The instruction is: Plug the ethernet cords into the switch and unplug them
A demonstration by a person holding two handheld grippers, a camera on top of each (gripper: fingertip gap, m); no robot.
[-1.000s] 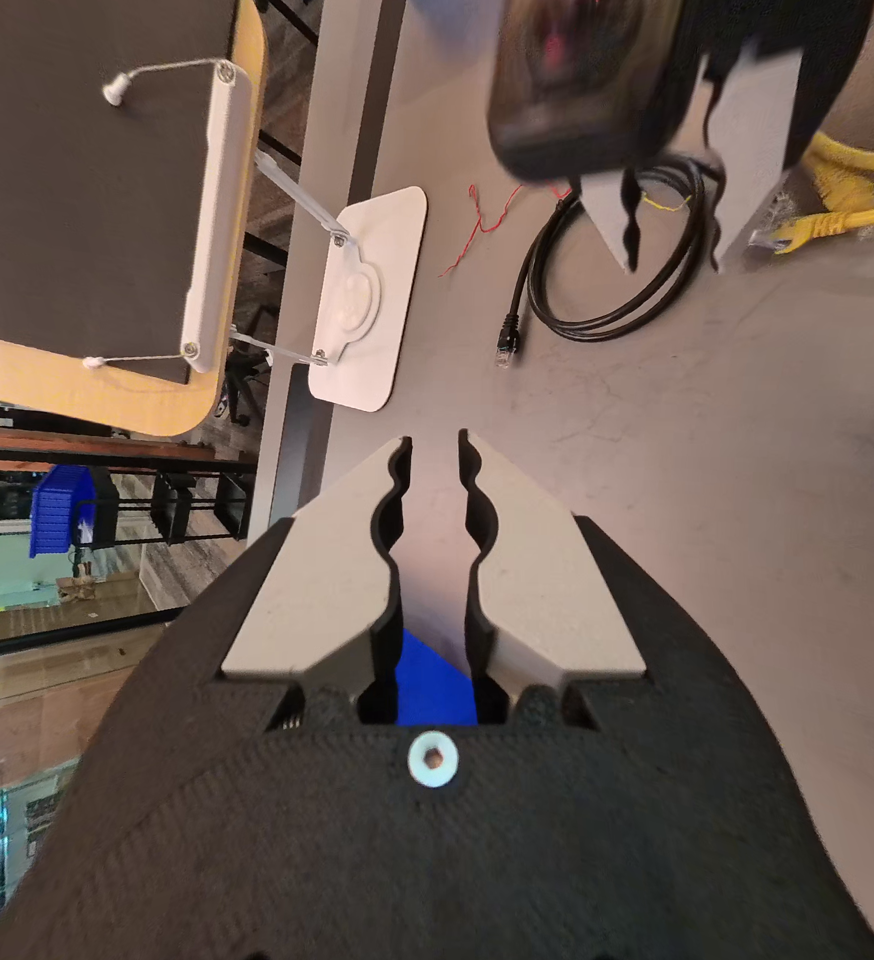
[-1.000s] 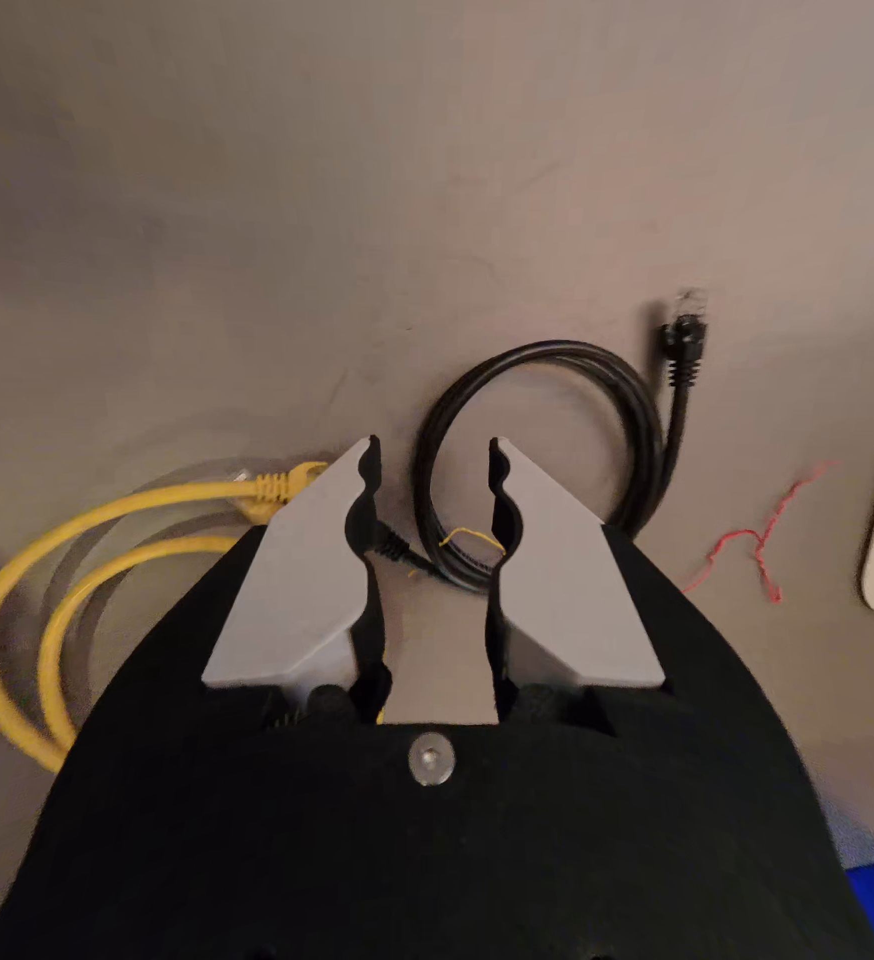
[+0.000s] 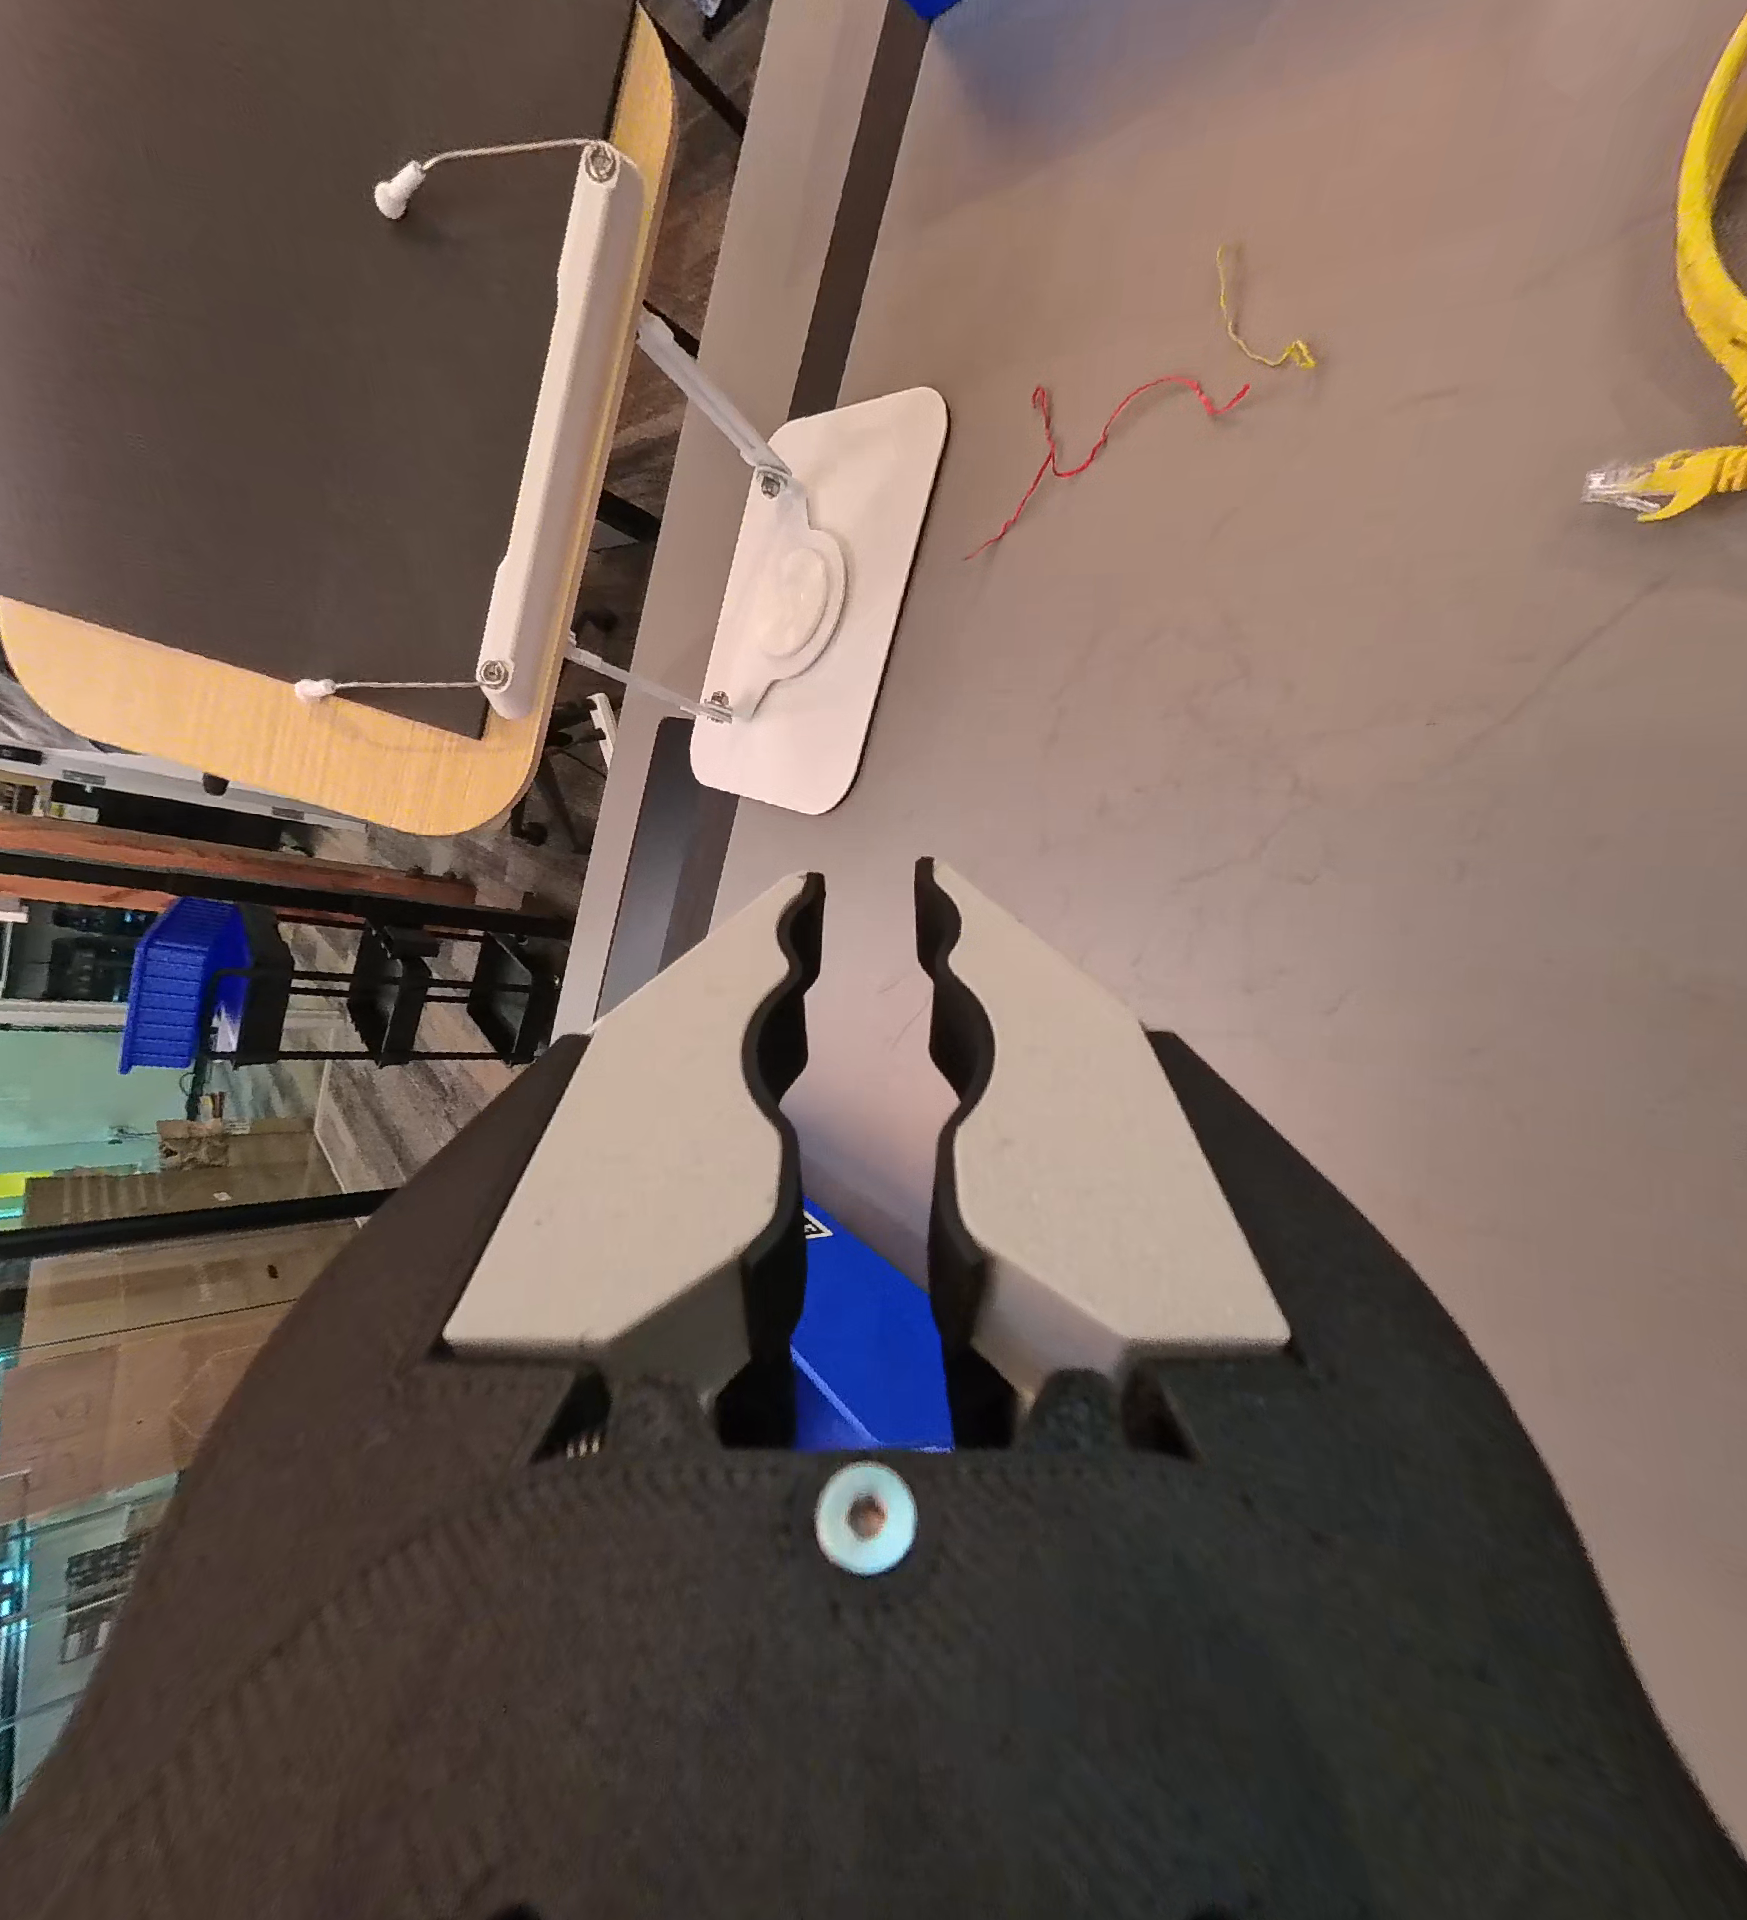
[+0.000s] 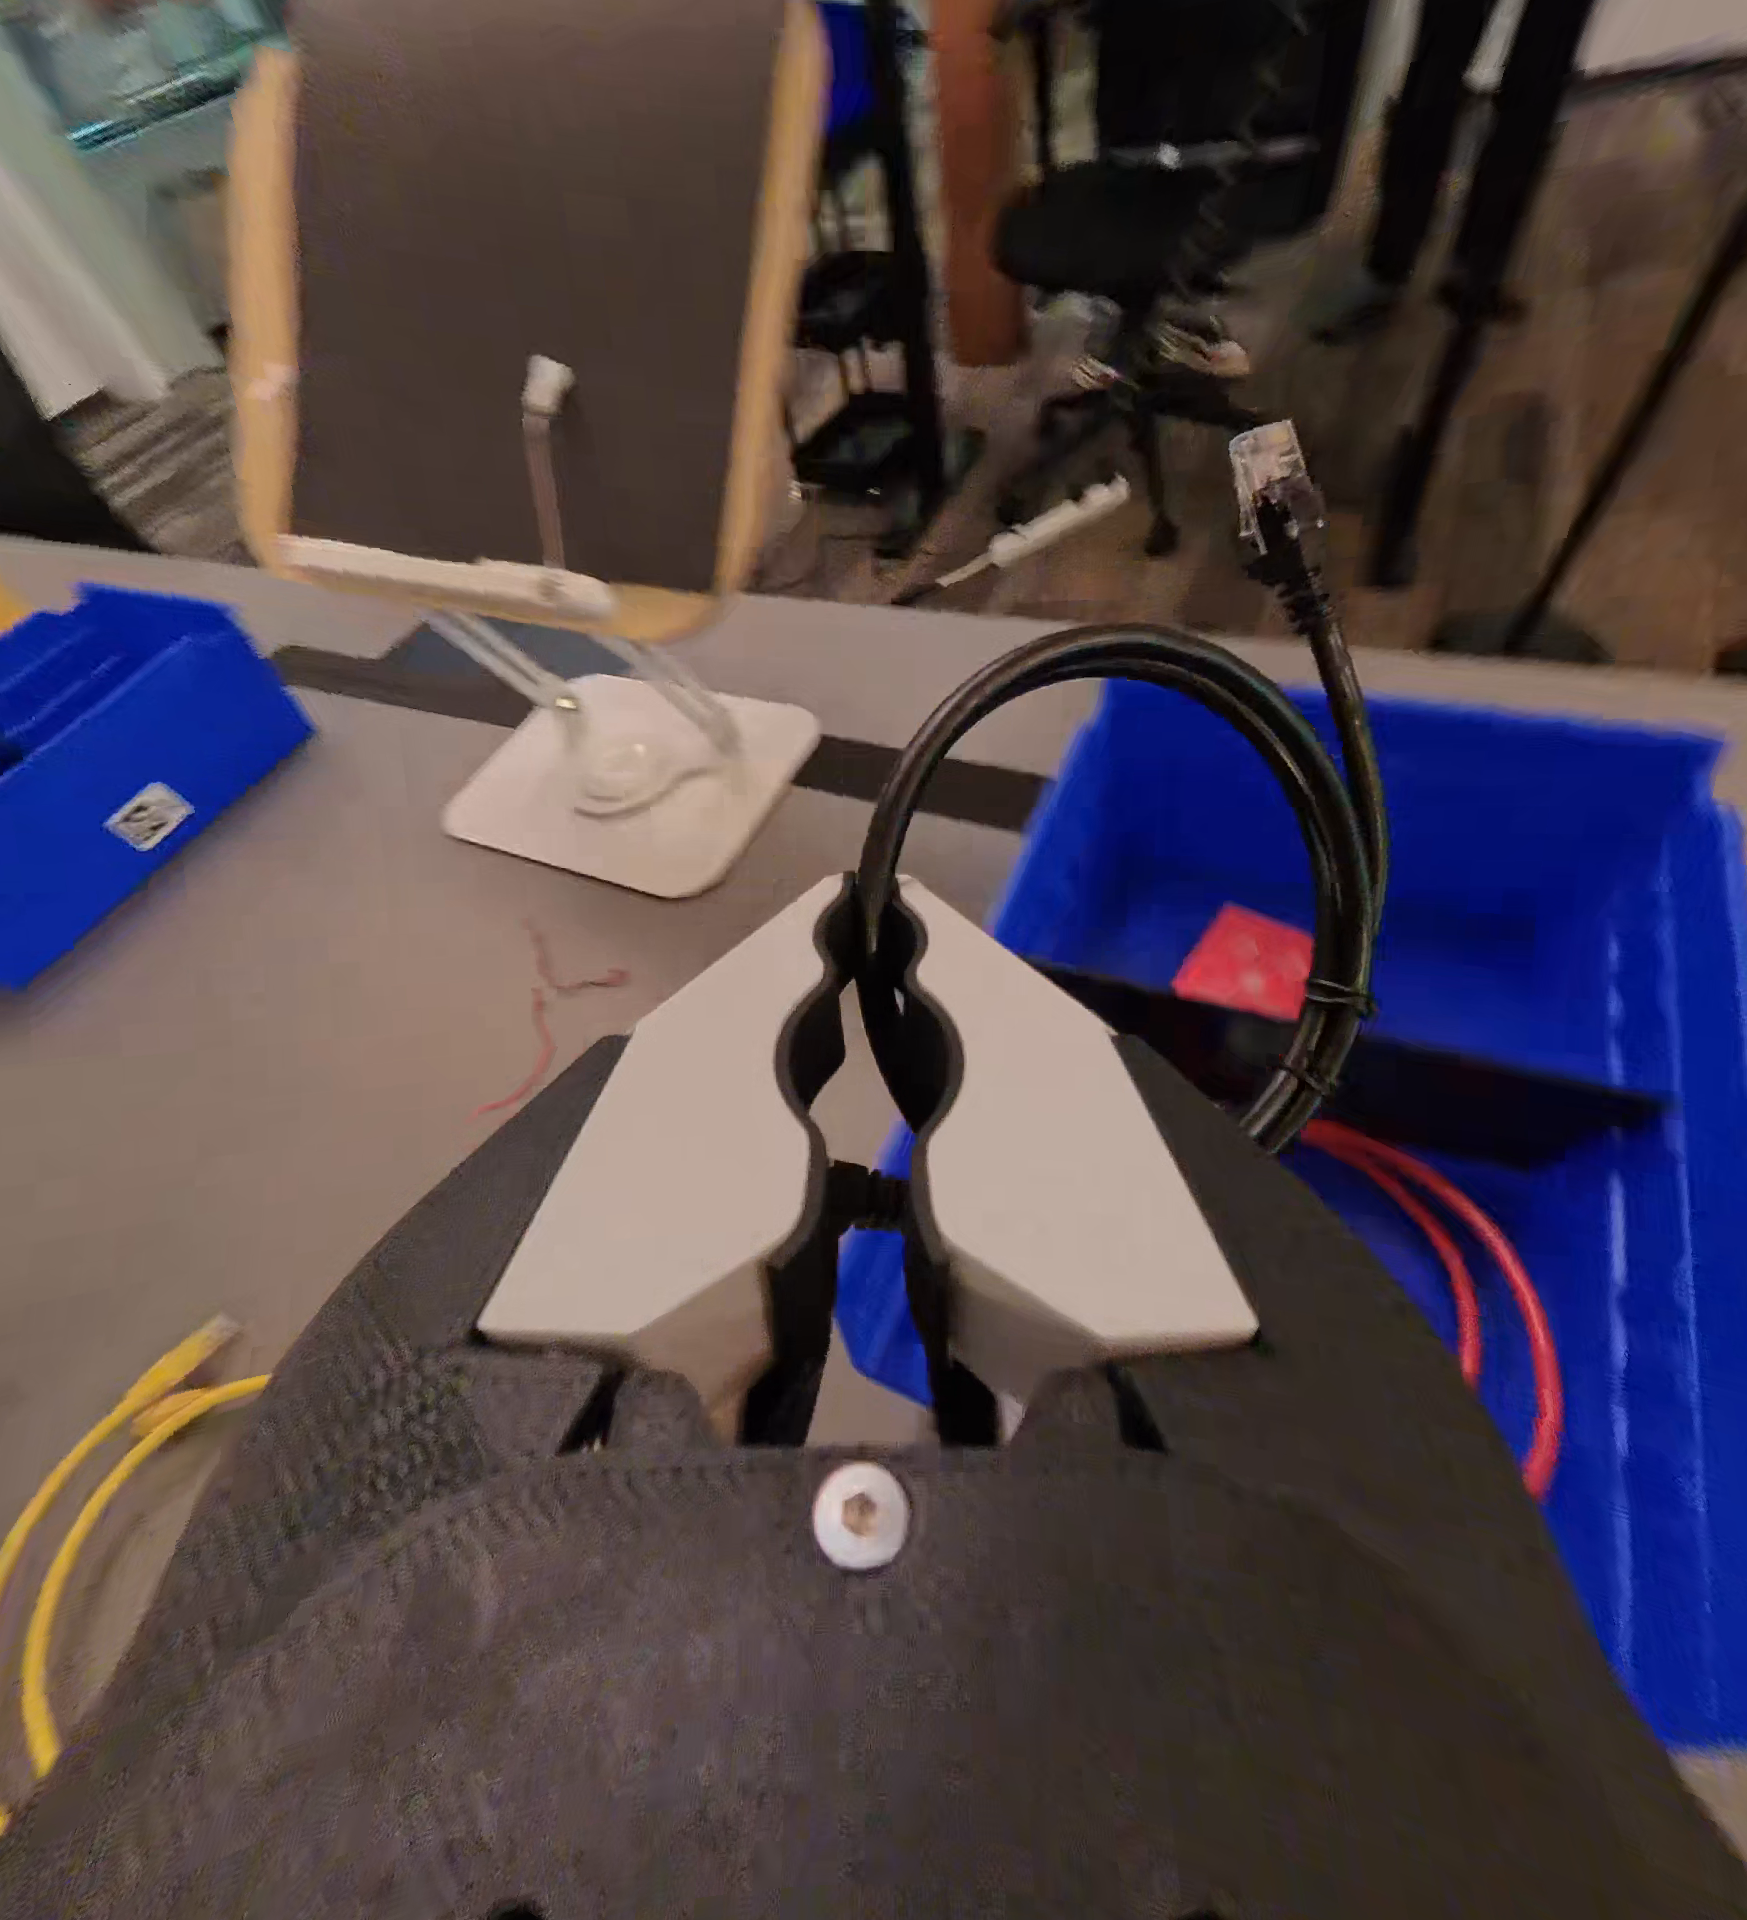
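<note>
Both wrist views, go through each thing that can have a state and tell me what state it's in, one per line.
Left tongs: open, empty.
Right tongs: shut on the black ethernet cord.
Black ethernet cord: coiled, tied, lifted off the table, plug free.
Yellow ethernet cord: looped, lying on the table, unplugged.
Large blue bin: open, holds a red cable.
Red twist tie: loose on the table.

Left hand-held gripper (image 3: 869,883), jaws parted and empty, above grey surface (image 3: 1368,935); yellow ethernet cord (image 3: 1742,312) at far right.
</note>
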